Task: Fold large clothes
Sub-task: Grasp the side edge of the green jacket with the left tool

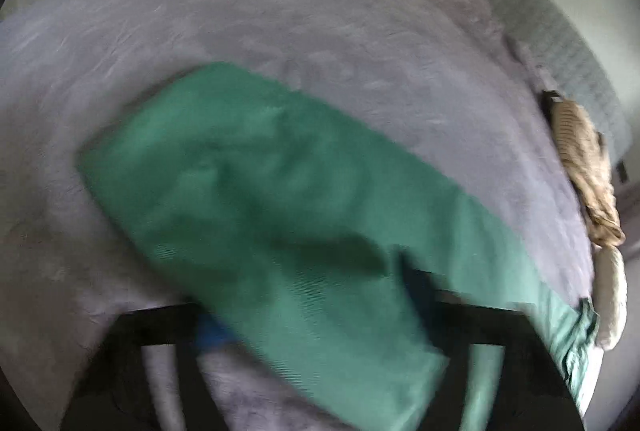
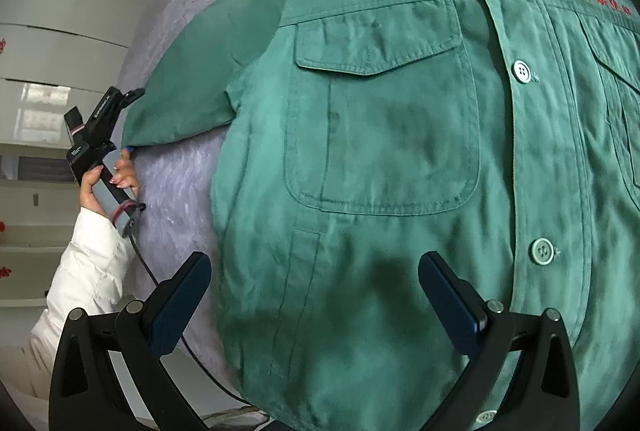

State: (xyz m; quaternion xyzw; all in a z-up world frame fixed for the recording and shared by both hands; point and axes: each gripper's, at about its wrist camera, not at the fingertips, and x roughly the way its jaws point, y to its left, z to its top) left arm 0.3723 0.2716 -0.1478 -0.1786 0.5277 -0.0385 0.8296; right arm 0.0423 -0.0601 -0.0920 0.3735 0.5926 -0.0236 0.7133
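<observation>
A green work shirt (image 2: pixel 400 151) lies front up on a lavender bedspread (image 2: pixel 176 183), buttoned, with flap pockets and its collar at the top of the right wrist view. Its sleeve (image 2: pixel 208 87) stretches left towards the bed's edge. My left gripper (image 2: pixel 130 121) sits at the cuff, one finger at each edge of it. In the blurred left wrist view the sleeve (image 1: pixel 280 191) runs down between the left gripper's (image 1: pixel 316 311) fingers, which stand apart. My right gripper (image 2: pixel 316 271) hovers open over the shirt's lower front, nothing between its pads.
A person's hand (image 2: pixel 120 179) in a white sleeve (image 2: pixel 88 271) holds the left gripper, a cable trailing down. A beige garment (image 1: pixel 588 171) lies at the bed's right edge beside a grey headboard (image 1: pixel 560 43). White cabinets (image 2: pixel 80 11) stand left of the bed.
</observation>
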